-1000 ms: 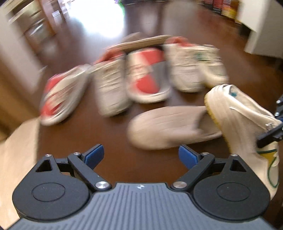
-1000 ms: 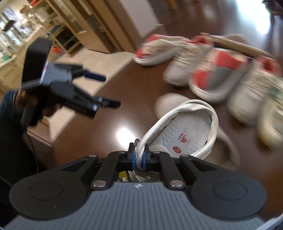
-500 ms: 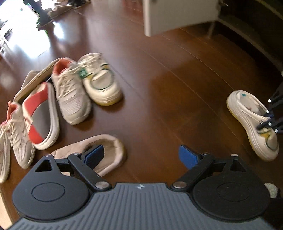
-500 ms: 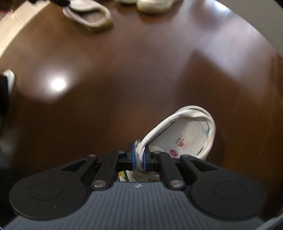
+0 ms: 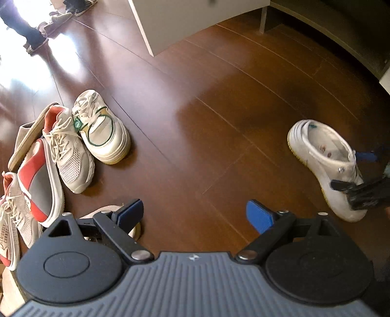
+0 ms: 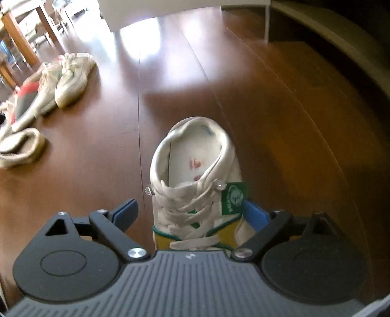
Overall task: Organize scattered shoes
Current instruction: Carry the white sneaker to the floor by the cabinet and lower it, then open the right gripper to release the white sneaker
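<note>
One white sneaker [image 6: 195, 180] stands alone on the wooden floor [image 6: 280, 109], between the spread fingers of the right gripper [image 6: 192, 214], whose jaws have just been opening; neither pad presses it. The left gripper [image 5: 195, 214] hangs wide apart over bare boards. The shoe pile [image 5: 61, 156] lies well apart to the left, with broad clear floor up to the white cabinet [image 5: 170, 22].

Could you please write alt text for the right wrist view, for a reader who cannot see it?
A white lace-up sneaker with green and yellow trim stands upright on the dark wooden floor between the open blue-padded right gripper, whose jaws have just been opening. A cluster of other shoes lies at far left.
</note>
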The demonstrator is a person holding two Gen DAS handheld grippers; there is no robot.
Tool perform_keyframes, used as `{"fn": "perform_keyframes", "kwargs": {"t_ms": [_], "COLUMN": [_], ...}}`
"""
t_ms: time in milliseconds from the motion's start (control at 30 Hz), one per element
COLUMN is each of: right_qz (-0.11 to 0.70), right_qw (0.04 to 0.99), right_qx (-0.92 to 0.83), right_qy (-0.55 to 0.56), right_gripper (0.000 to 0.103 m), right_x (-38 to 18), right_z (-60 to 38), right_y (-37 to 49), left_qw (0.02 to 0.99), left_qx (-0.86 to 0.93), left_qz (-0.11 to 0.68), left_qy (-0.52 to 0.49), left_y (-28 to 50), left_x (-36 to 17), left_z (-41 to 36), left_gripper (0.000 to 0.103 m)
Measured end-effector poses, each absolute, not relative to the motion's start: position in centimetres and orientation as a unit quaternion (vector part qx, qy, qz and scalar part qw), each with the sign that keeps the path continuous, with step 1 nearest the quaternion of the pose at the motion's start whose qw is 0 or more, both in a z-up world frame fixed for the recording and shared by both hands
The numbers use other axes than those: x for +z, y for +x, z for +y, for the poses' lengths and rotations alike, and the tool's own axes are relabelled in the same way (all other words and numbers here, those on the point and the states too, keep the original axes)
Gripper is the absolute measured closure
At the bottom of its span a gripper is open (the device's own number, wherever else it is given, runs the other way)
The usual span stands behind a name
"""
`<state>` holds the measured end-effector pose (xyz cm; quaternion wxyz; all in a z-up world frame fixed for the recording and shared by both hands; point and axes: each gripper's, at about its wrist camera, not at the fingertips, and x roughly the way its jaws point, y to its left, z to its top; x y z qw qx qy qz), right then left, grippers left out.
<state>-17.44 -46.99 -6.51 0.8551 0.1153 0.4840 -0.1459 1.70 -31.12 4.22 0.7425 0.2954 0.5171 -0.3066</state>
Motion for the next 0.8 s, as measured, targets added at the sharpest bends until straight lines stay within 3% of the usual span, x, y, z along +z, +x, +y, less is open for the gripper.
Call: {"fn": "perform_keyframes", "kwargs": {"t_ms": [133, 467, 800], "right_qz": [0.473, 0.437, 0.435], "right_qw": [0.867, 0.885, 0.882], "right_qx": [-0.127, -0.135, -0.169], "right_qy": [0.091, 0.087, 0.061], "right_gripper": [0.029, 0.031, 0.018], "right_x": [-7.2, -7.4, -5.1], "right_z": [-48.0, -48.4, -47.2], "right_y": [-17.0, -11.9, -11.5], "left_qw": [0.741, 0.745, 0.756], "left_qx": [-0.301, -0.304, -0.305], "left_qz": [0.517, 0.523, 0.515], "left_qy": [0.306, 0.282, 0.264], "left_y": [1.6, 3.8, 5.4], "left_x": [4.7, 3.8, 1.3], "left_z": [-31.3, -29.8, -24.4], "left_gripper": [0.009, 0.009, 0.009]}}
